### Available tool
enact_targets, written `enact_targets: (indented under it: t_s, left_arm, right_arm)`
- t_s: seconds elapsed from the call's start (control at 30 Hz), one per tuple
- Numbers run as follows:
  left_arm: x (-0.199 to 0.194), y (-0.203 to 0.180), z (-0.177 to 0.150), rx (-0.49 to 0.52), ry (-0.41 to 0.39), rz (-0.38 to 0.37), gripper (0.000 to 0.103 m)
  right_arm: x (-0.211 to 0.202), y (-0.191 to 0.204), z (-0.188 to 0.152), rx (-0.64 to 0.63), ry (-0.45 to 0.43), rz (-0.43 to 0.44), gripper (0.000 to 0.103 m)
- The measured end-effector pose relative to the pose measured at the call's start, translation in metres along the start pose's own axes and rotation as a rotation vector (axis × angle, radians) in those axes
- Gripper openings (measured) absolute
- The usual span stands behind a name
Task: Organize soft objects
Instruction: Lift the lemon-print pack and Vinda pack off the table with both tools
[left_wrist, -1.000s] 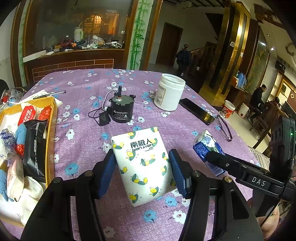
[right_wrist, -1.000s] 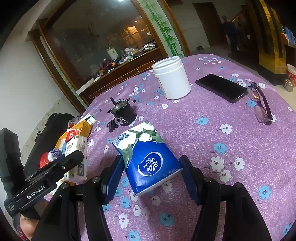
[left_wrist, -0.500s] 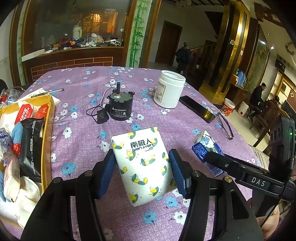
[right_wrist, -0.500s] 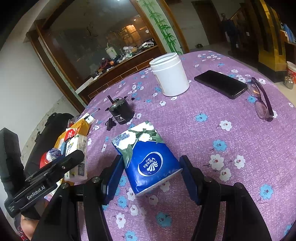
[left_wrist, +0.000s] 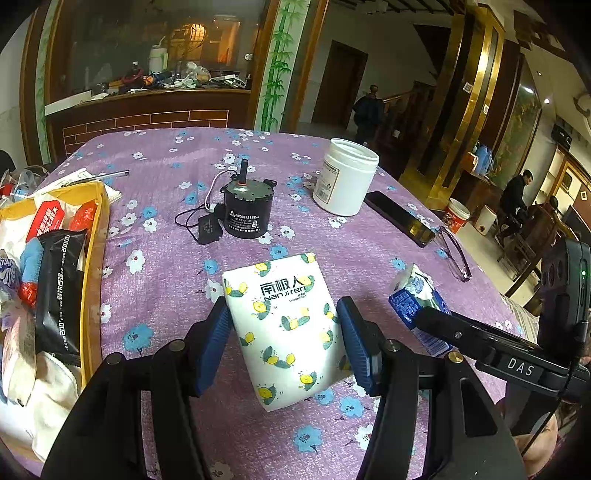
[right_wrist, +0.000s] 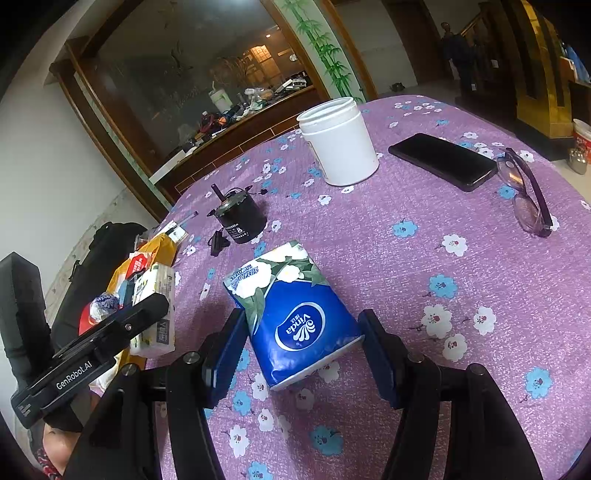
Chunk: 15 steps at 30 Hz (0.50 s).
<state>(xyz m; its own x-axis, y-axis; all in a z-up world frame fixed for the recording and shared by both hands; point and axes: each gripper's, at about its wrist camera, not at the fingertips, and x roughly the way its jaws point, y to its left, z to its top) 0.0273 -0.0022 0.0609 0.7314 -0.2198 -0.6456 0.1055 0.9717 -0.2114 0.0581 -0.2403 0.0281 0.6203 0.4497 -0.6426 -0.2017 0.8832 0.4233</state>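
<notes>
Tissue packs fill both grippers. The left gripper (left_wrist: 284, 332) has its blue pads clenched on the two sides of a white soft tissue pack printed with yellow lemons (left_wrist: 286, 321), which juts forward from between the jaws above the purple flowered tablecloth (left_wrist: 166, 258). The right gripper (right_wrist: 301, 350) grasps a blue soft tissue pack with white flowers (right_wrist: 295, 321) the same way, its pads pressing the pack's sides.

Progress looks partial — off to the left of the left jaws sits a yellow-rimmed fabric bin (left_wrist: 95, 236), already holding several soft packets, including a black wet-wipe pouch (left_wrist: 61, 288). The two held packs are not yet in it, so carrying them over and dropping them appears to be what is left.

Hard items lie ahead of the jaws, apparently not part of the sorting — a black cylindrical motor with a cable (left_wrist: 245, 212), a white plastic jar (left_wrist: 347, 181), a black phone (left_wrist: 399, 218) and purple-framed glasses (right_wrist: 528, 199).

Readable writing: "NanJiren" under three Chinese characters on the lemon pack; "Vinda" in a white ring on the blue pack; "DAS" and "GenRobot.AI" on the gripper mounts; "200" on the black pouch.
</notes>
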Motion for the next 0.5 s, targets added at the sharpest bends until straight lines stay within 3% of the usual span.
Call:
enact_targets:
  t_s: [0.5]
  left_arm:
    - [-0.019, 0.023, 0.004, -0.040, -0.037, -0.011, 0.057]
  right_arm:
    - [0.001, 0.024, -0.004, -0.045, 0.010, 0.020, 0.064]
